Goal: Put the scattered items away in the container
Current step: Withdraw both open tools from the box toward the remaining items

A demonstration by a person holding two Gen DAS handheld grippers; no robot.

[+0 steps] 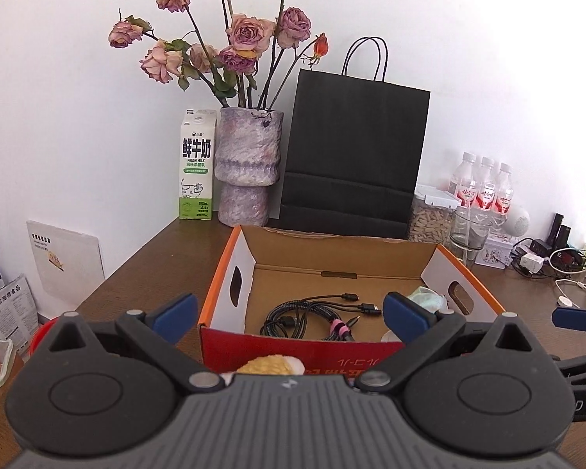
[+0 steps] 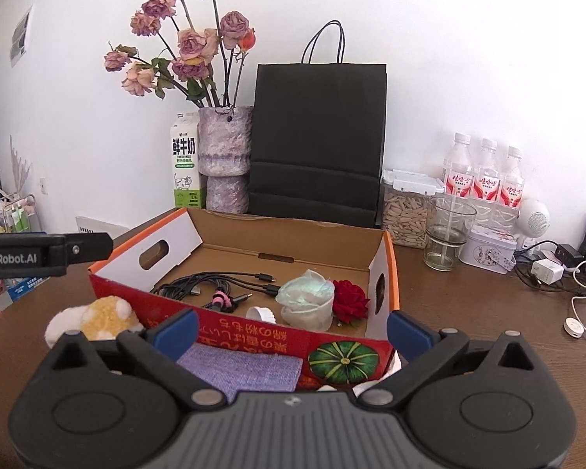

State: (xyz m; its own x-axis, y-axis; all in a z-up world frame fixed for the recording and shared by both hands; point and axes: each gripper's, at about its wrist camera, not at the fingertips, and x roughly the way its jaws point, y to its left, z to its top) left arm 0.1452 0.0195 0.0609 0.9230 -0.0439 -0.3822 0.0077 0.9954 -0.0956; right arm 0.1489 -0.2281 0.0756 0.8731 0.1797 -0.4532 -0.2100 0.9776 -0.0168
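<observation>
An open cardboard box (image 1: 293, 348) with a red front wall (image 2: 230, 324) stands on the brown table. Inside it lie black cables (image 2: 215, 279) (image 1: 312, 312), a crumpled pale green mask (image 2: 304, 299), a red rose (image 2: 349, 299) and a small white cap (image 2: 259, 312). In front of the box lie a purple cloth (image 2: 242, 369) and a yellow-and-white plush toy (image 2: 93, 318) (image 1: 269, 365). My right gripper (image 2: 292, 332) hangs open just over the cloth, its pads wide of it. My left gripper (image 1: 291, 318) is open above the plush toy, nothing between its fingers.
Behind the box stand a vase of dried roses (image 1: 248, 168), a milk carton (image 1: 196, 166) and a black paper bag (image 1: 351, 156). To the right are a seed jar (image 2: 408, 211), a glass (image 2: 447, 234), water bottles (image 2: 484, 176), a tin (image 2: 488, 252) and chargers with cords (image 2: 547, 269).
</observation>
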